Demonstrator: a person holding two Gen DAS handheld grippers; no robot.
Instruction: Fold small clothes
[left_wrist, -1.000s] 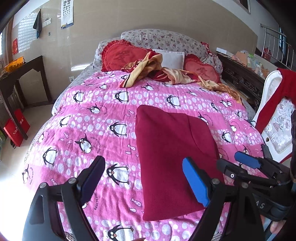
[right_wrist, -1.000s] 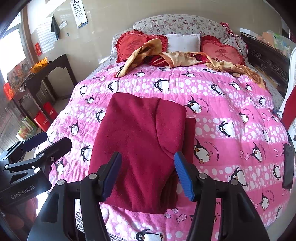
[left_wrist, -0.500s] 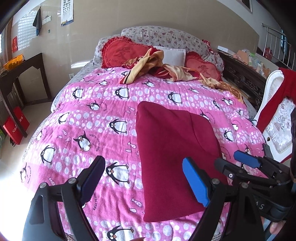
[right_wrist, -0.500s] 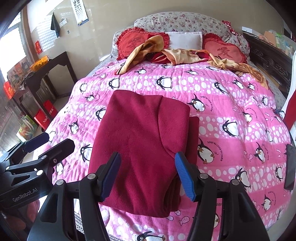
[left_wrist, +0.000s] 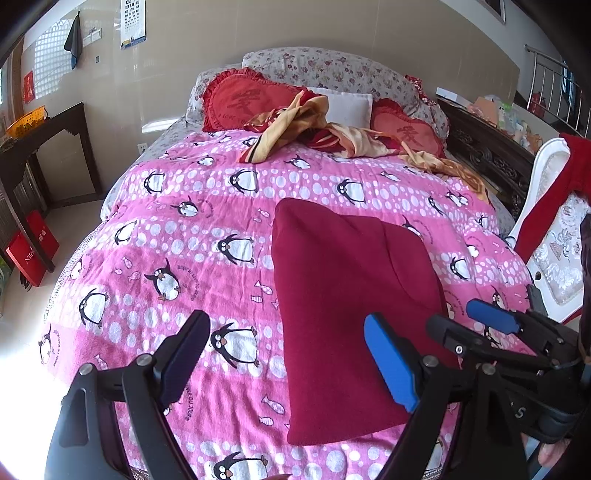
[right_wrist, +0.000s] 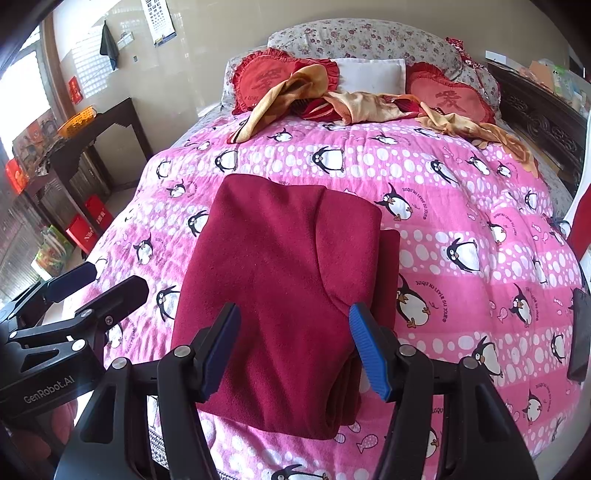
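Pink fleece blanket printed with penguins and white dots (left_wrist: 207, 236) covers the bed before us, and on its near half lies the folded dark red fleece garment (right_wrist: 280, 295), flat and roughly rectangular. We see its top layer smooth and unwrinkled, with a curved seam or fold edge running down the right part; on the right side a lower layer sticks out a little past the upper one, and at the near right corner the stacked layers show as a thick rounded edge. Our left gripper (left_wrist: 284, 365) hovers over the blanket just left of the garment, jaws spread wide and holding nothing, its blue-padded right finger above the garment's near edge. Our right gripper (right_wrist: 295, 350) hangs over the near end of the garment, jaws likewise spread, empty, with cloth visible between them. At the head of the bed sit two red heart-shaped frilled cushions (right_wrist: 273, 81), a white pillow (right_wrist: 369, 74) between them, and a crumpled gold and red cloth (right_wrist: 343, 103) draped in front
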